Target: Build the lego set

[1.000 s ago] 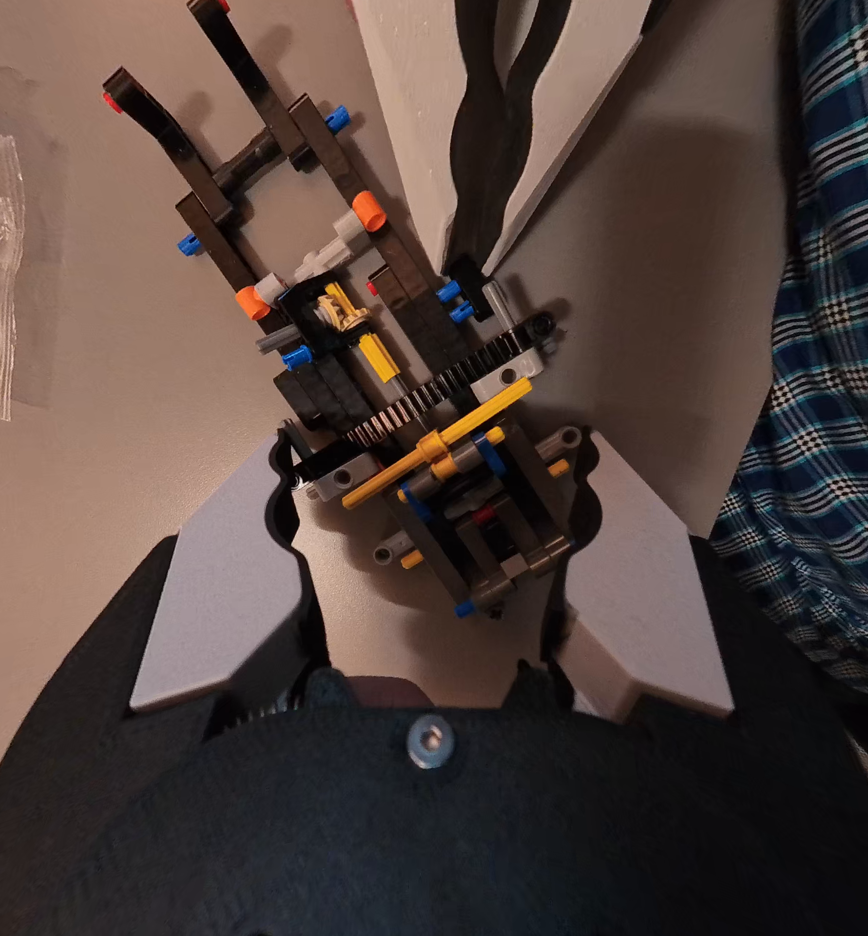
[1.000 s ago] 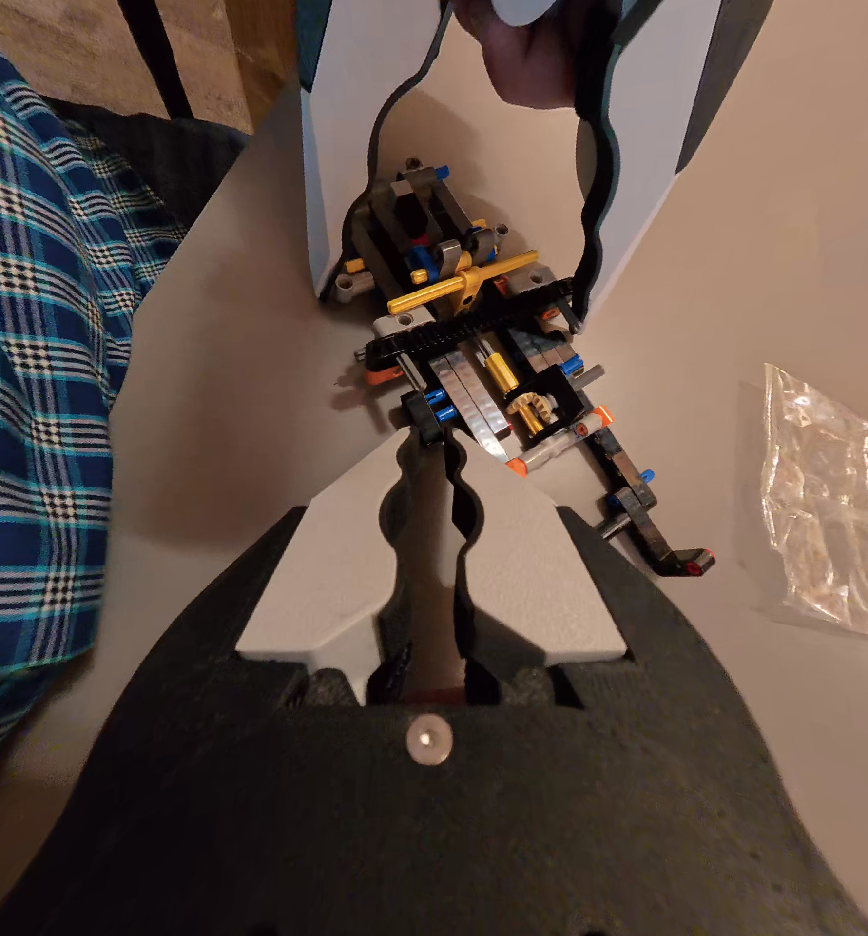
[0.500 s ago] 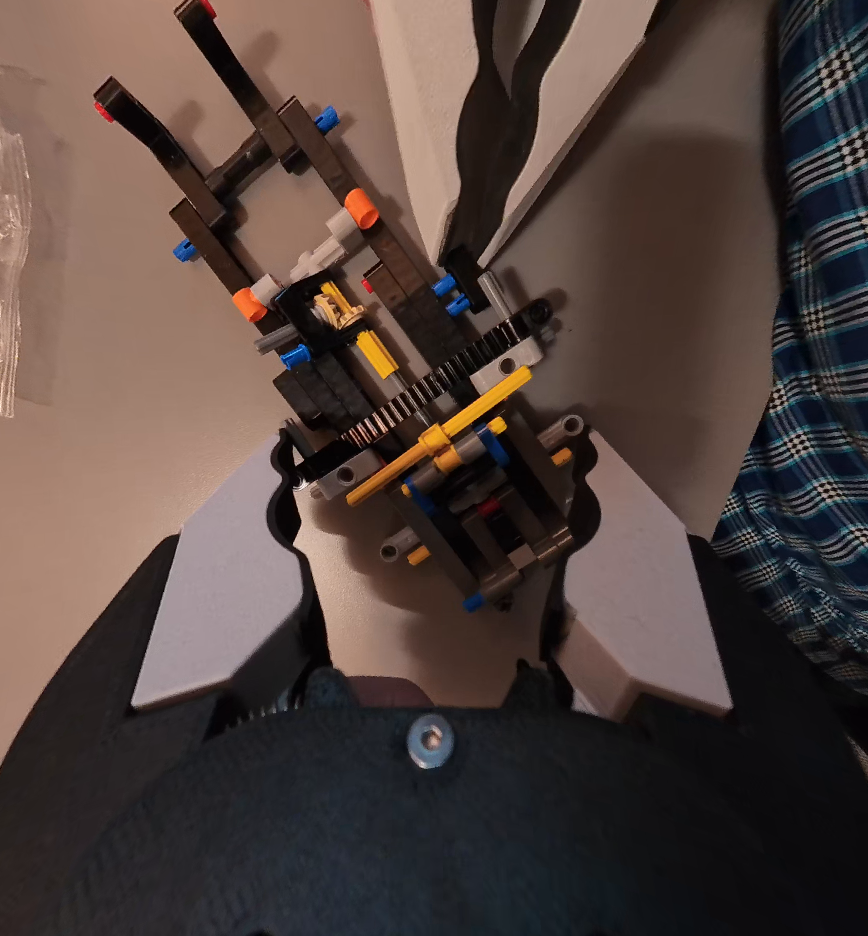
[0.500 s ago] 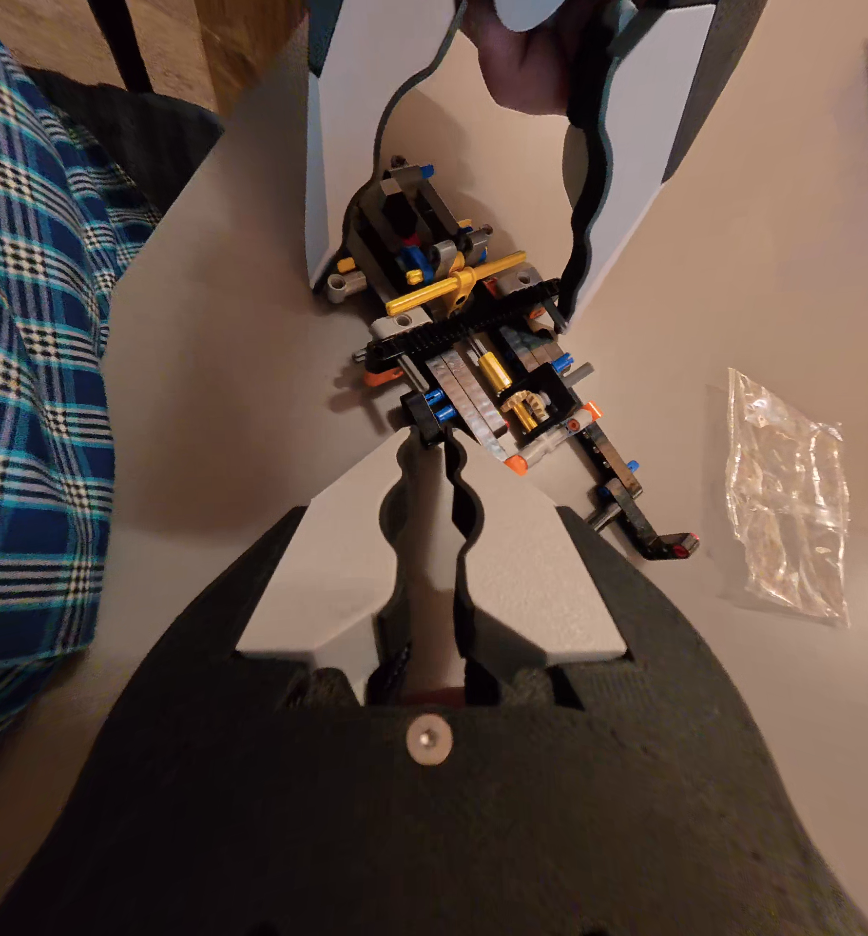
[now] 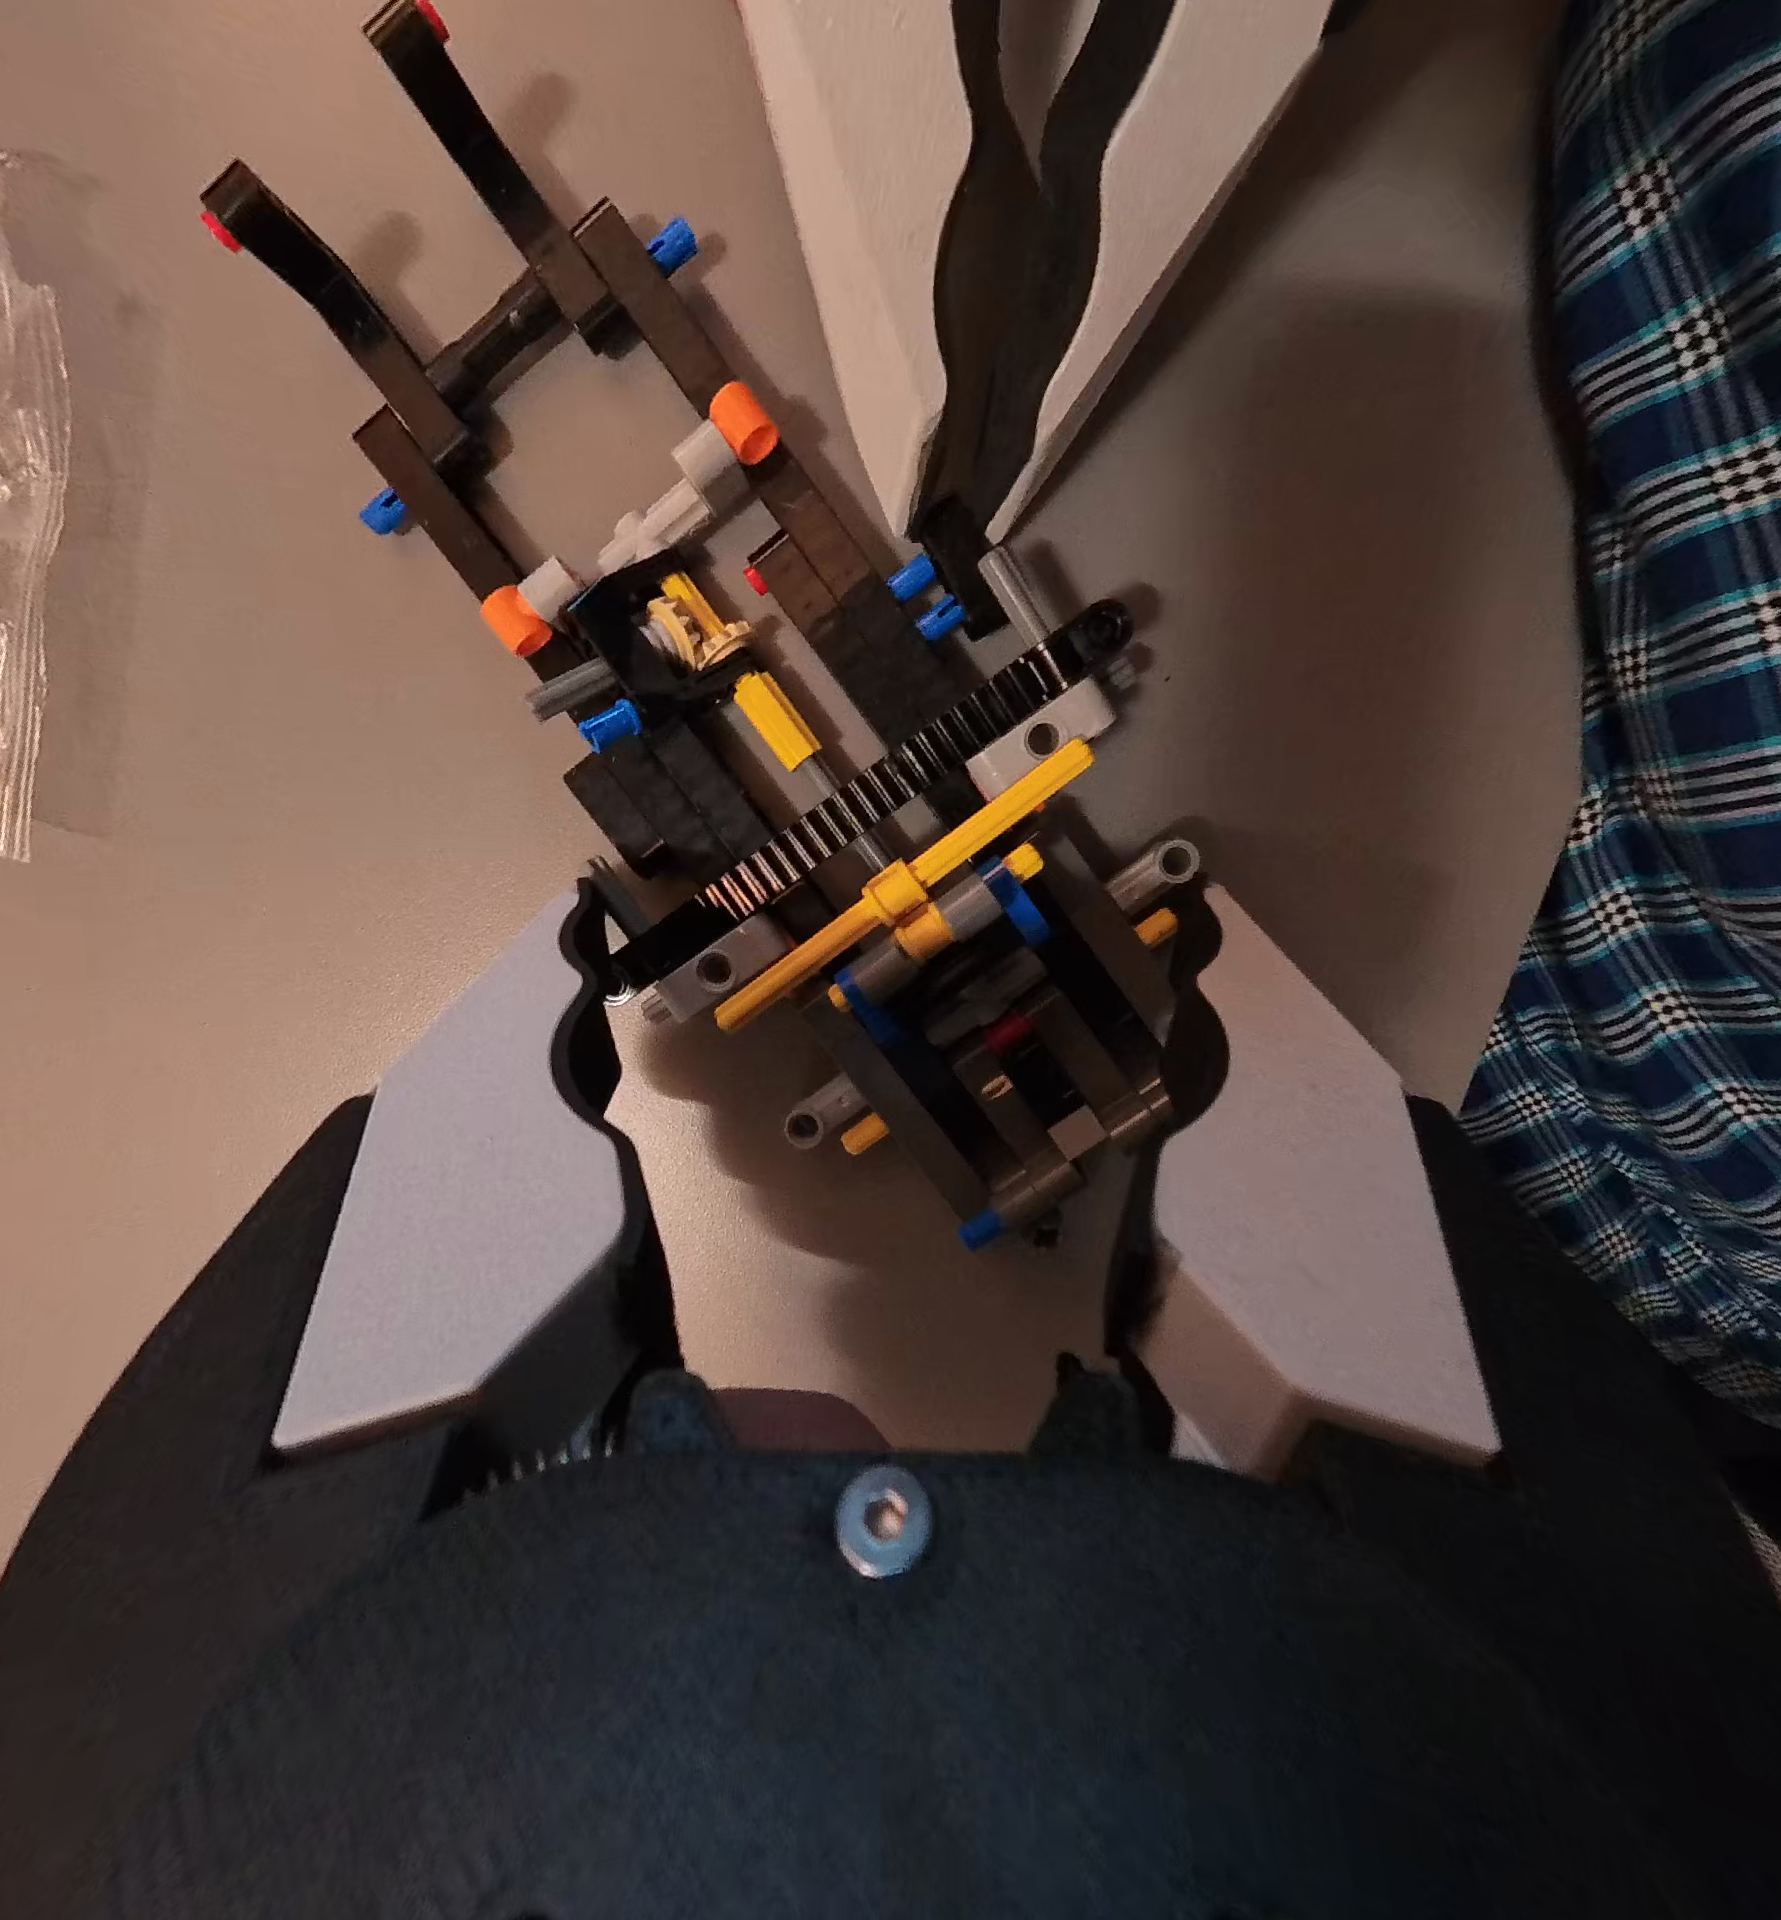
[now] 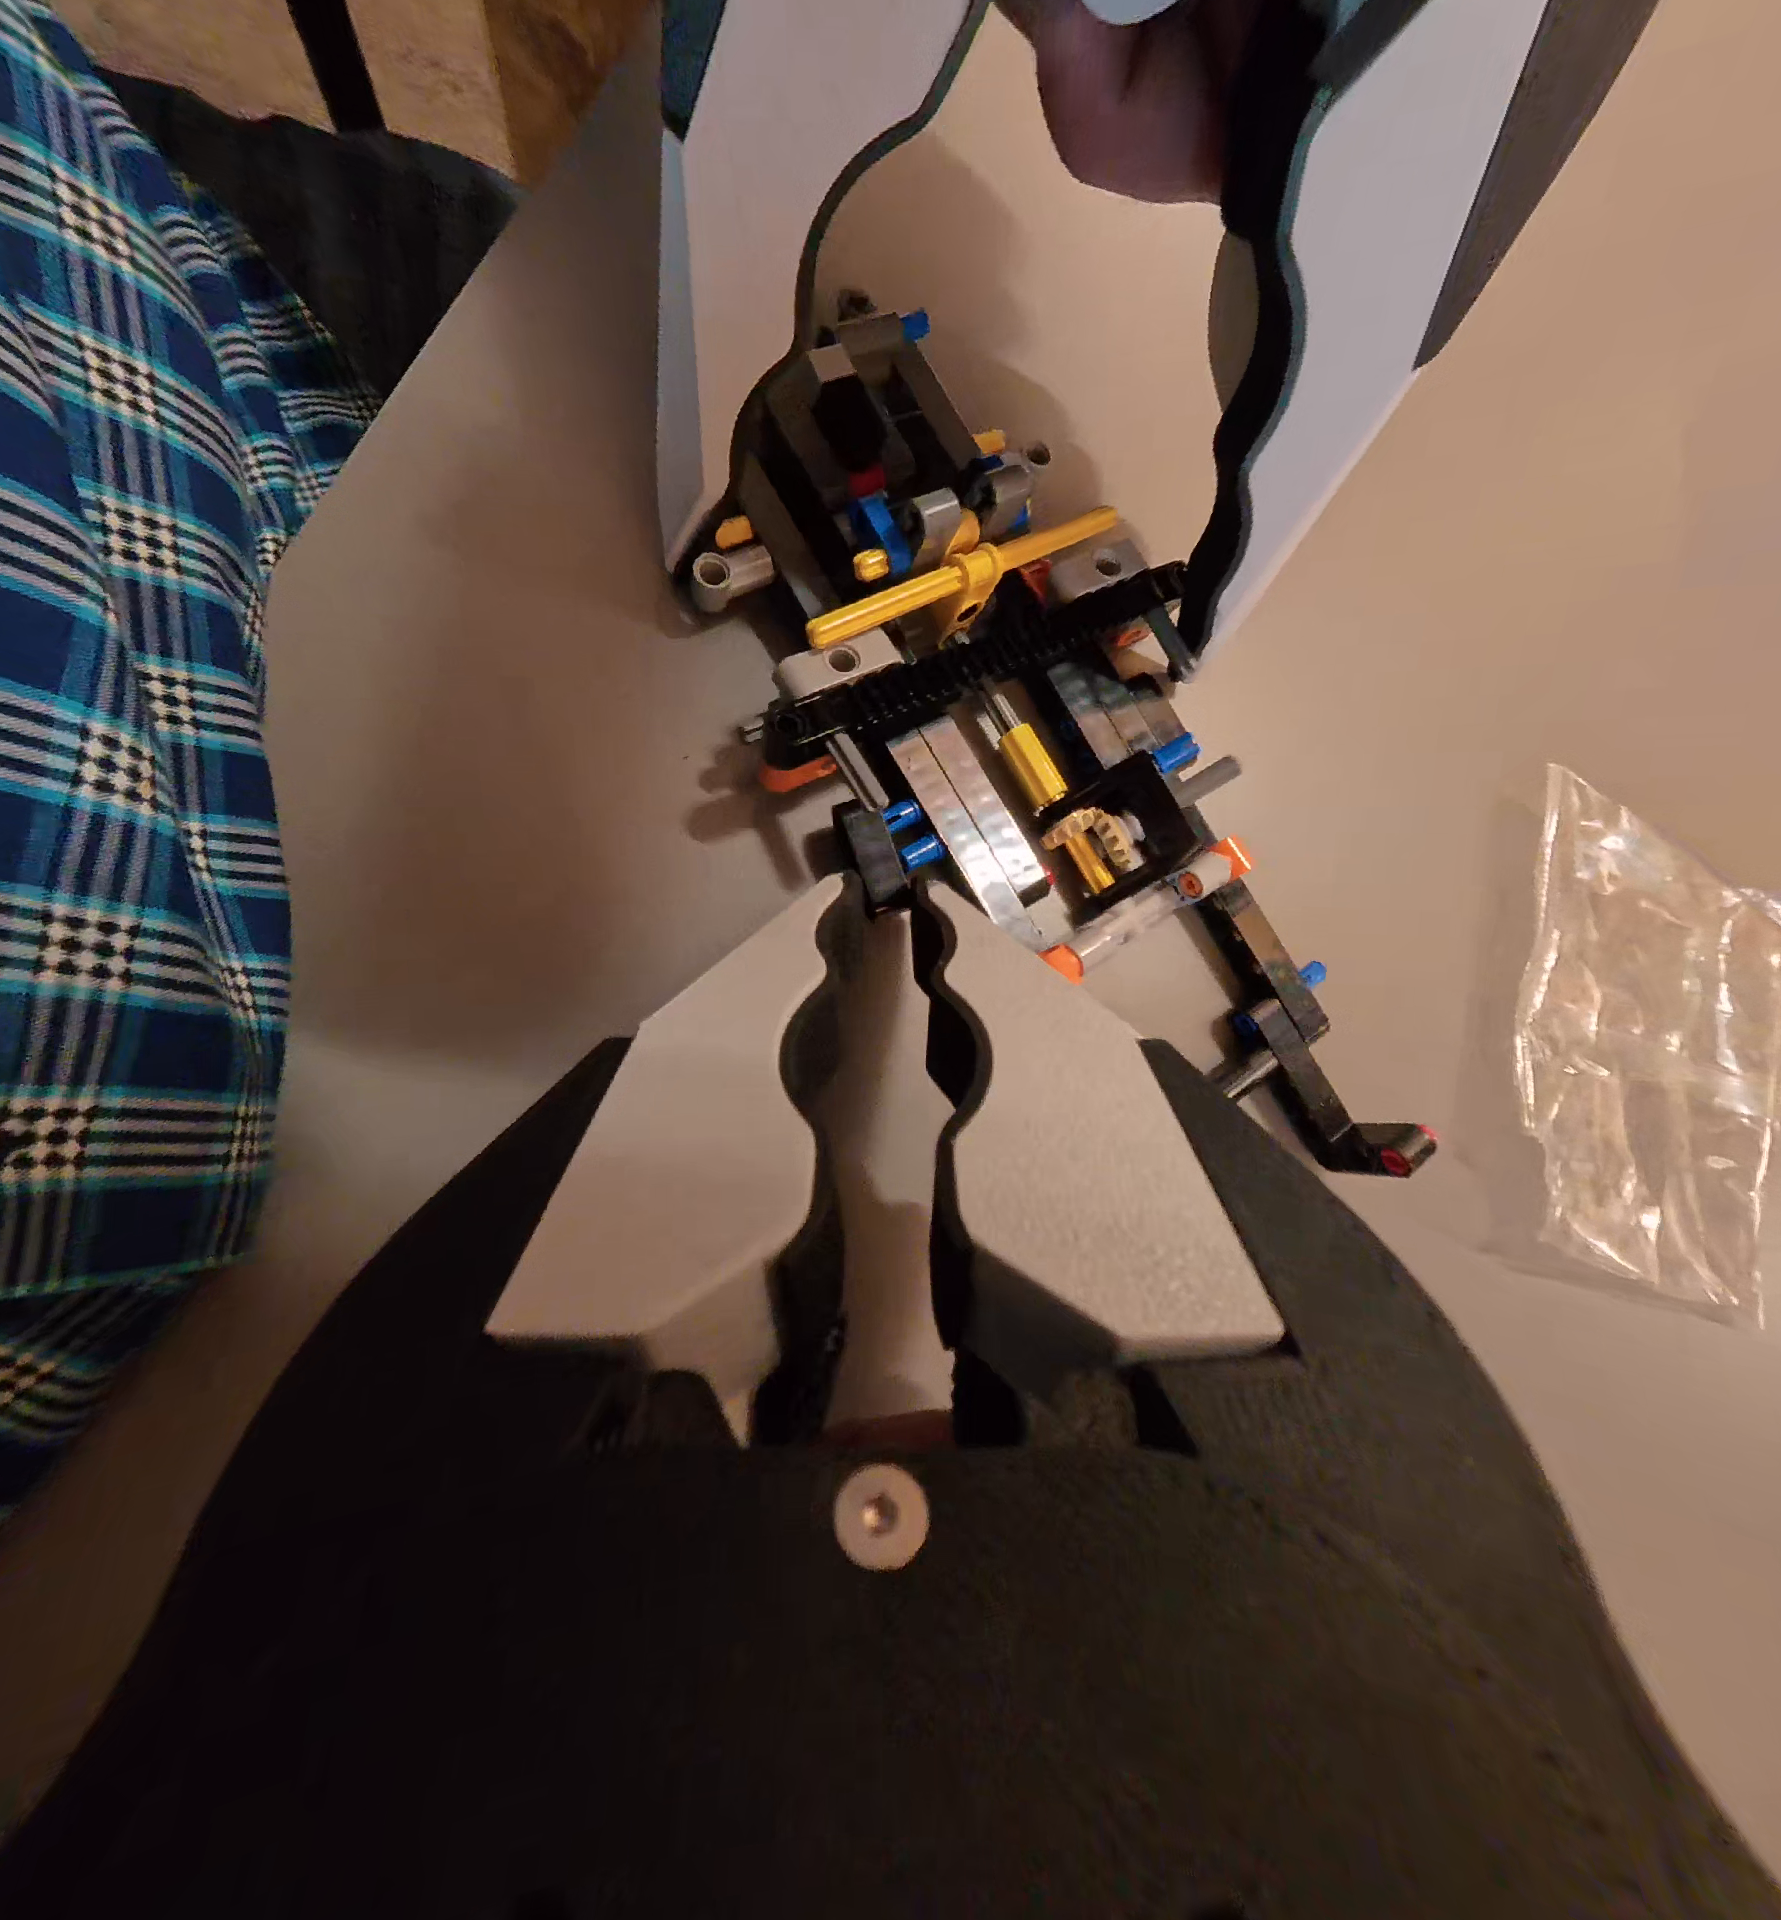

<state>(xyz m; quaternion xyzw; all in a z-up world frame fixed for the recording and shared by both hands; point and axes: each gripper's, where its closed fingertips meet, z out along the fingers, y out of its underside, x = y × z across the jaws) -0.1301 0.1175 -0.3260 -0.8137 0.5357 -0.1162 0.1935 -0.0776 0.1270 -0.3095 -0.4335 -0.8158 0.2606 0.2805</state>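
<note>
Beige counter (image 5: 190,1039) carries the lego model (image 5: 813,831) near its edge by my shirt. My left hand-held gripper (image 5: 891,935) brackets it, spread wide; my right hand-held gripper (image 6: 891,894) is clenched on a black connector (image 6: 870,847) — pushing crooked could bend the blue pins (image 6: 912,831) or slide the model.

Clear plastic bag (image 6: 1655,1049), plaid shirt (image 6: 86,665)

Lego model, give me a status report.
Left gripper wide open, straddling the lego model's near end. Right gripper shut on a small black piece at its side. Nothing blocking.
</note>
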